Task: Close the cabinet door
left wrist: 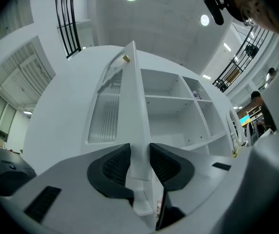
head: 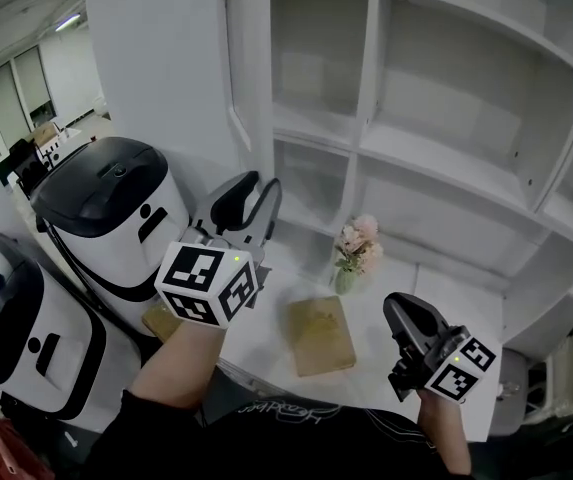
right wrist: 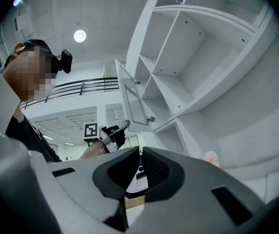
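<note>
The white cabinet door (head: 166,68) stands swung out from the open shelving (head: 446,118), edge toward me. My left gripper (head: 264,181) is at the door's lower front edge. In the left gripper view the door's edge (left wrist: 135,106) runs down between the two pads of that gripper (left wrist: 140,155); the jaws stand apart, one on each side, and I see no clear squeeze. My right gripper (head: 394,310) hovers low at the right over the counter, jaws together and empty (right wrist: 141,152). The right gripper view shows the door (right wrist: 132,96) hinged out, with the left gripper just below it.
Two white and black machines (head: 106,208) (head: 16,318) stand at the left beside the door. On the white counter (head: 266,338) lie a brown pad (head: 321,333) and a small vase of flowers (head: 356,253). The shelf bays behind hold nothing.
</note>
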Motion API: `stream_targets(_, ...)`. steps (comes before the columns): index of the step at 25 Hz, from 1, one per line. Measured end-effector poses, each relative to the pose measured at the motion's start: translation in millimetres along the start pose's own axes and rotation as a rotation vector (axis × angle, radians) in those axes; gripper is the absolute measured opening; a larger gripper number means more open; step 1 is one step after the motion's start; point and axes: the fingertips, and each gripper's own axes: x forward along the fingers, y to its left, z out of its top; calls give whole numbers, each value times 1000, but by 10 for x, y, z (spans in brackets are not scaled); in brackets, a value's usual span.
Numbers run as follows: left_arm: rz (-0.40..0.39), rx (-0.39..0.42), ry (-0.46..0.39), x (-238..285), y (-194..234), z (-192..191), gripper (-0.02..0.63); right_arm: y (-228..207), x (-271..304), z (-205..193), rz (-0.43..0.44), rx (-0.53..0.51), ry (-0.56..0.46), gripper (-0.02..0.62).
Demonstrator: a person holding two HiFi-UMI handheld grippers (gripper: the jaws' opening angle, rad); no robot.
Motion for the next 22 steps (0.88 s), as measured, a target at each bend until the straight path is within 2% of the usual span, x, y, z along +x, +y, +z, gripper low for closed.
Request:
stream_targets(11,-10,6,-14,437,-281,-118,138,-150,-382,179,-39,-69,-1,51)
stream_targets(22,-17,31,-15,831,-434,-224,137,-355,-573,272,-94,-83,-31,51)
